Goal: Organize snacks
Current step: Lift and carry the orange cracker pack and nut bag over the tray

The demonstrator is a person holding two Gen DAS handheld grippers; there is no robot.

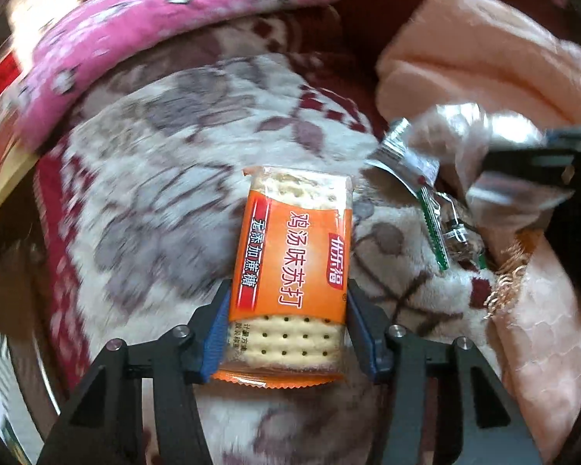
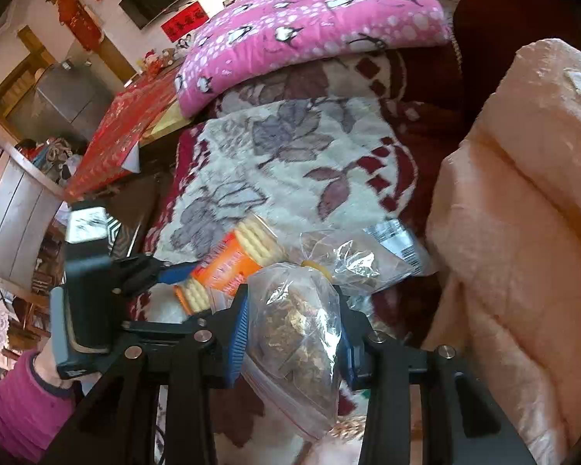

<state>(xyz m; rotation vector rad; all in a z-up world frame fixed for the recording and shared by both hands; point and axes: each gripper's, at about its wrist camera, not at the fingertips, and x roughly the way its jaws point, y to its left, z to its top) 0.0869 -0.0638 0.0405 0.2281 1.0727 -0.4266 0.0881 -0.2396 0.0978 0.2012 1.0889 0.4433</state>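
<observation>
Closest in, the left gripper [image 1: 288,333] has its blue-padded jaws drawn in against the two long edges of an orange cracker packet [image 1: 290,267], pressing it on both sides. Pale dotted crackers show through the clear ends of the packet, which lies over a flowered blanket [image 1: 166,178]. In the right wrist view, the right gripper [image 2: 292,333] has its jaws nearly closed on a clear plastic bag [image 2: 298,333] of brown dried bits, the pads squeezing the bag's sides. At ten o'clock from that bag sits the cracker packet, with the left gripper reaching in from nine o'clock. At one o'clock from the bag lie a crinkled clear wrapper [image 2: 341,259] and a silver pouch [image 2: 401,244]. Farther out, a peach quilt [image 2: 523,213] rises at three o'clock, and a pink penguin-print cushion [image 2: 310,27] lies at twelve o'clock. A pink sleeve [image 2: 15,410] shows at eight o'clock.
</observation>
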